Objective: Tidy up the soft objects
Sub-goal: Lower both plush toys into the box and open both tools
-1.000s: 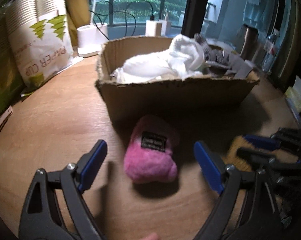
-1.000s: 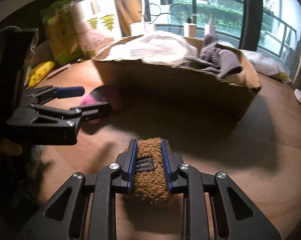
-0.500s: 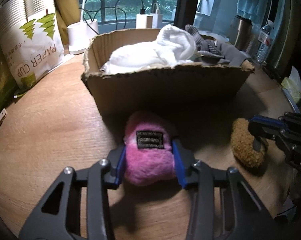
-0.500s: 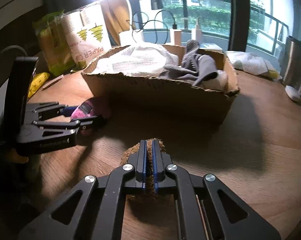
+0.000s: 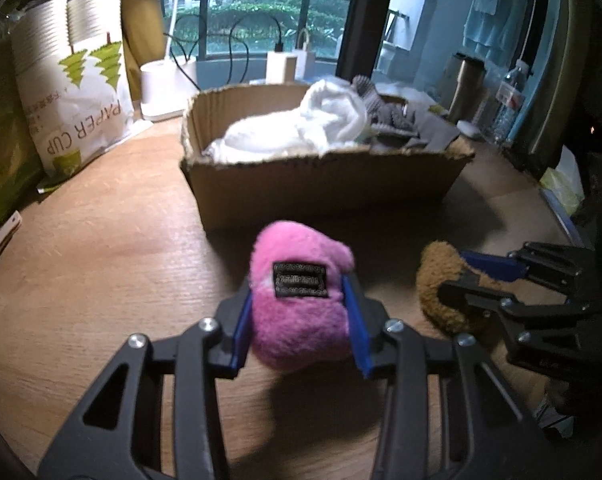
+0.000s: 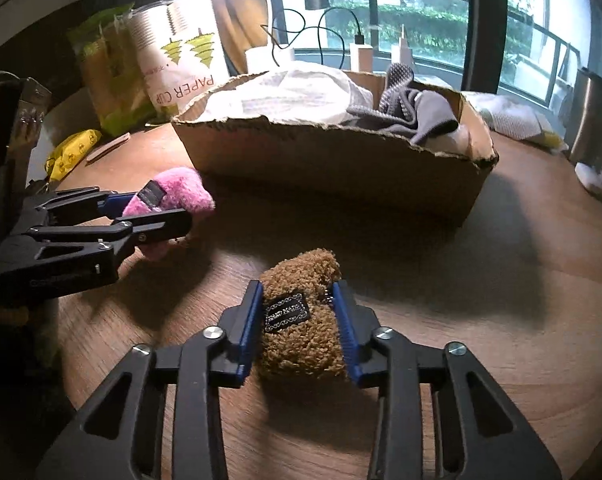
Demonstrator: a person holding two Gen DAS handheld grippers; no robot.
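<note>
A: What is held right now?

B: A pink plush toy [image 5: 297,304] is squeezed between the two blue pads of the left gripper [image 5: 299,320]. A brown fuzzy toy [image 6: 301,316] is squeezed the same way by the right gripper [image 6: 301,324]. Both claws are closed on their toys.

A: Where are the toys?

B: Both are found in front of the cardboard box [image 6: 333,160], on the near side of it. The pink one is kept to the left and the brown one to the right, a little apart. A shadow is seen under each, so they look to be lifted just off the wooden table [image 6: 521,340], though that cannot be told for sure.

A: What is in the box already?

B: A white cloth [image 5: 301,132] is piled in the left part, and a gray cloth [image 6: 413,116] is laid in the right part. The box looks quite full.

A: Which step is this?

B: It is judged to be the carry step. The toys are picked, but not yet put away.

A: What is needed next?

B: The toys should be raised higher than the torn front wall of the box, then moved far enough to be over the cloths. Only then should the claws be opened. Care is needed so the wall is not bumped, and so the two grippers are not knocked together.

A: What is at the far left?

B: A paper cup bag [image 5: 73,92] is stood there, well away from the box.
</note>
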